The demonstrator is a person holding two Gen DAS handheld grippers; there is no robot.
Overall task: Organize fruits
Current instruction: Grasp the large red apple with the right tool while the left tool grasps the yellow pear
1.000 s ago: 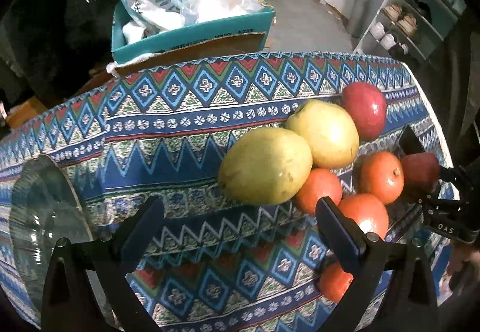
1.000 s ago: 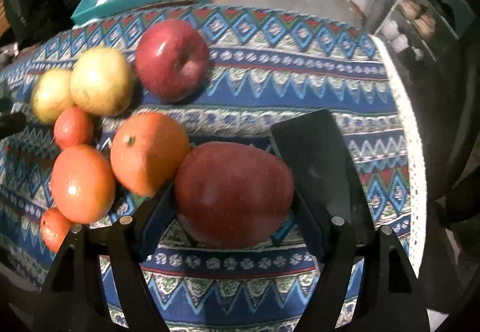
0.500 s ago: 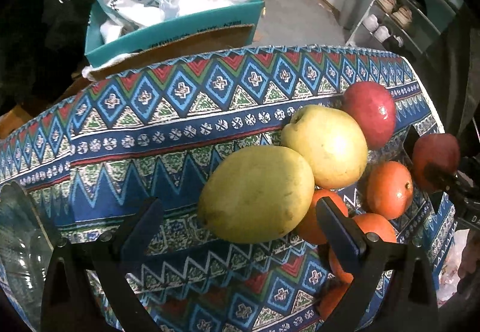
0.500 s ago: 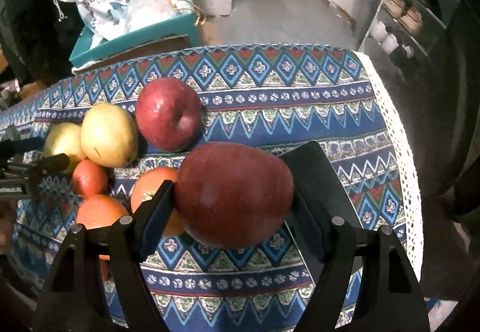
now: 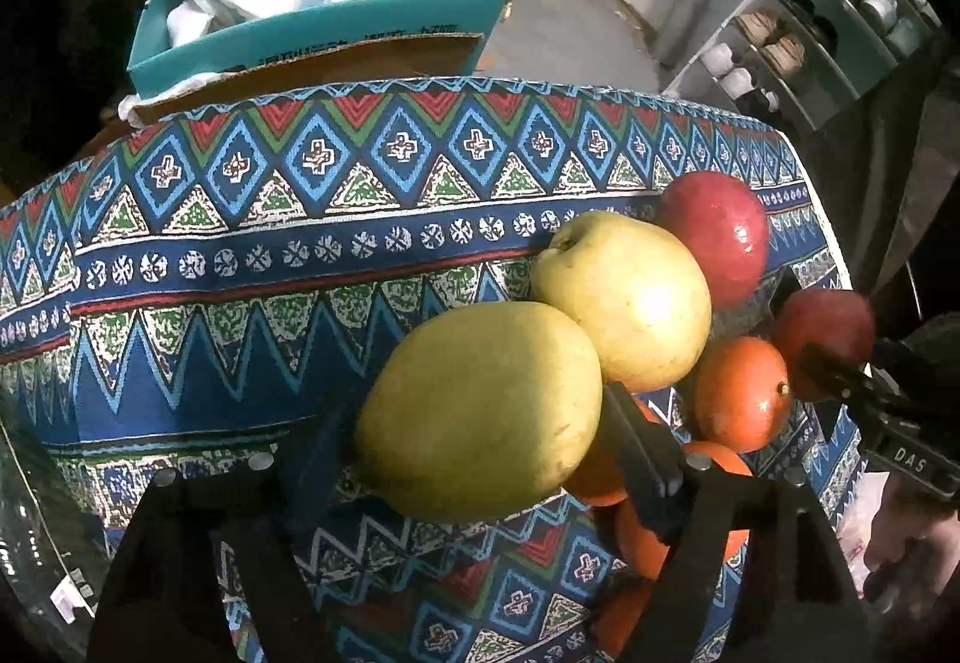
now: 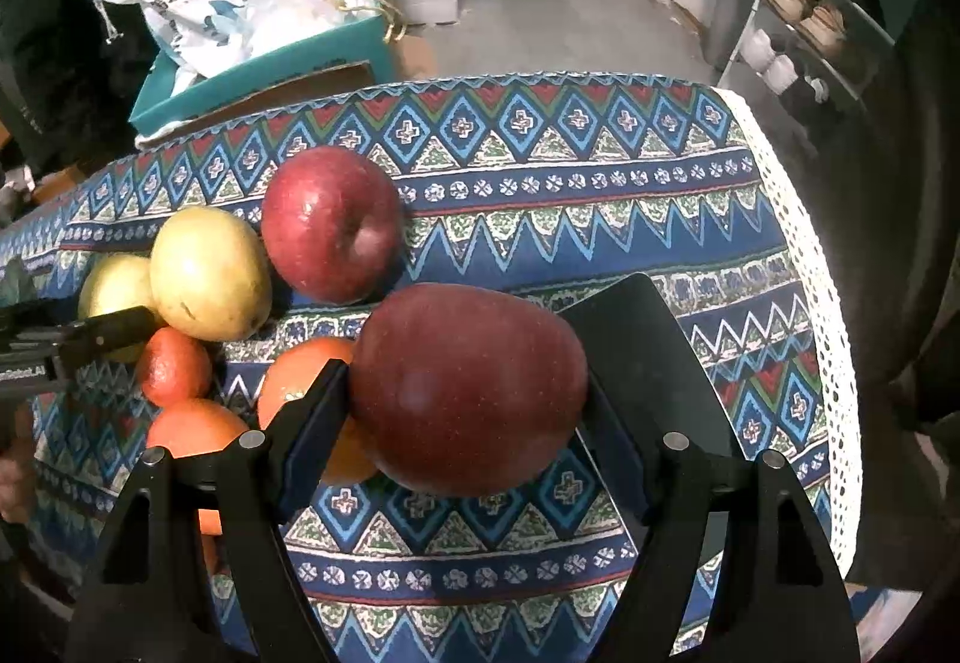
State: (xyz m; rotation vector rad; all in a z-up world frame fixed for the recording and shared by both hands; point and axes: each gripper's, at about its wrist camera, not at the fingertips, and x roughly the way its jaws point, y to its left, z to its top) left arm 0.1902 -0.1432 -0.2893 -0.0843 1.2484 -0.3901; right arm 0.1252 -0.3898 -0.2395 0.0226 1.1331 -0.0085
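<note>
My left gripper (image 5: 474, 423) is shut on a yellow-green pear (image 5: 480, 411) at the near left of the fruit pile. Behind it lie a second yellow pear (image 5: 624, 297), a red apple (image 5: 714, 237) and several oranges (image 5: 741, 393). My right gripper (image 6: 465, 393) is shut on a dark red apple (image 6: 468, 387) and holds it above the patterned tablecloth (image 6: 600, 195). In the right wrist view the other red apple (image 6: 330, 225), the pears (image 6: 207, 273) and oranges (image 6: 174, 366) lie to the left, with the left gripper's finger (image 6: 102, 330) beside them.
A teal cardboard box (image 5: 312, 39) with white bags stands behind the table. A glass bowl's rim (image 5: 24, 531) shows at the far left. The table's lace edge (image 6: 810, 267) runs along the right. A shoe rack (image 6: 810, 21) stands at the back right.
My left gripper has moved in and closed on the near pear. My right gripper has lifted the dark red apple off the cloth and higher above the table.
</note>
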